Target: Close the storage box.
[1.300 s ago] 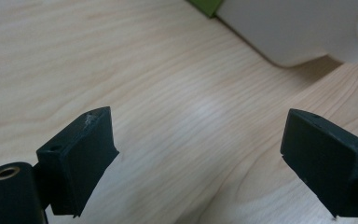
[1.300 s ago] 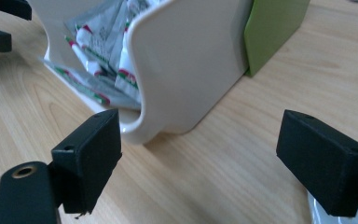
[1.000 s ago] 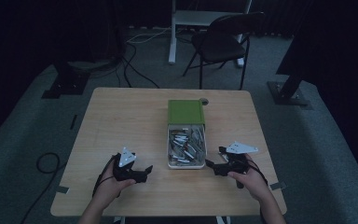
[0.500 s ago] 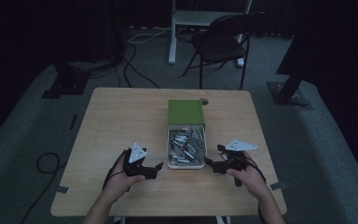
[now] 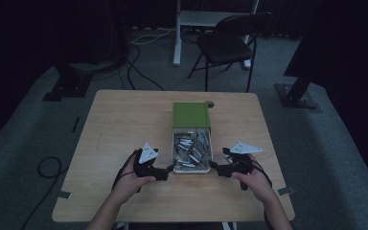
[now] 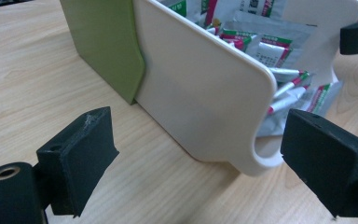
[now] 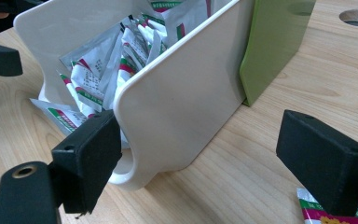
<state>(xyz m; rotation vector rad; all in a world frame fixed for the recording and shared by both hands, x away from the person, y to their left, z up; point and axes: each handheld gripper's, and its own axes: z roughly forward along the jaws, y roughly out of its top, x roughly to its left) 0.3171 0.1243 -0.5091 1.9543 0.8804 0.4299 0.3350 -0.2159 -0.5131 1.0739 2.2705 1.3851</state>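
Note:
A green box sleeve (image 5: 191, 115) lies mid-table with its white drawer (image 5: 192, 171) pulled out toward me, full of several red-and-green sachets (image 5: 191, 146). My left gripper (image 5: 168, 170) sits just left of the drawer's front corner, open and holding nothing. In the left gripper view its gripper (image 6: 200, 163) frames the drawer's white side wall (image 6: 200, 84) and the sleeve (image 6: 105, 42). My right gripper (image 5: 214, 167) rests at the drawer's front right corner, also open. In the right gripper view the gripper (image 7: 207, 161) faces the drawer wall (image 7: 182, 93), with sachets (image 7: 102, 70) spilling over it.
One loose sachet (image 7: 317, 210) lies on the wooden table (image 5: 124, 124) by my right jaw. A round hole (image 5: 209, 103) is in the tabletop behind the box. A black chair (image 5: 230, 38) and cables stand on the floor beyond the table.
My left hand has moved right, bringing its gripper up to the drawer's front left corner. The right hand and the drawer have stayed put.

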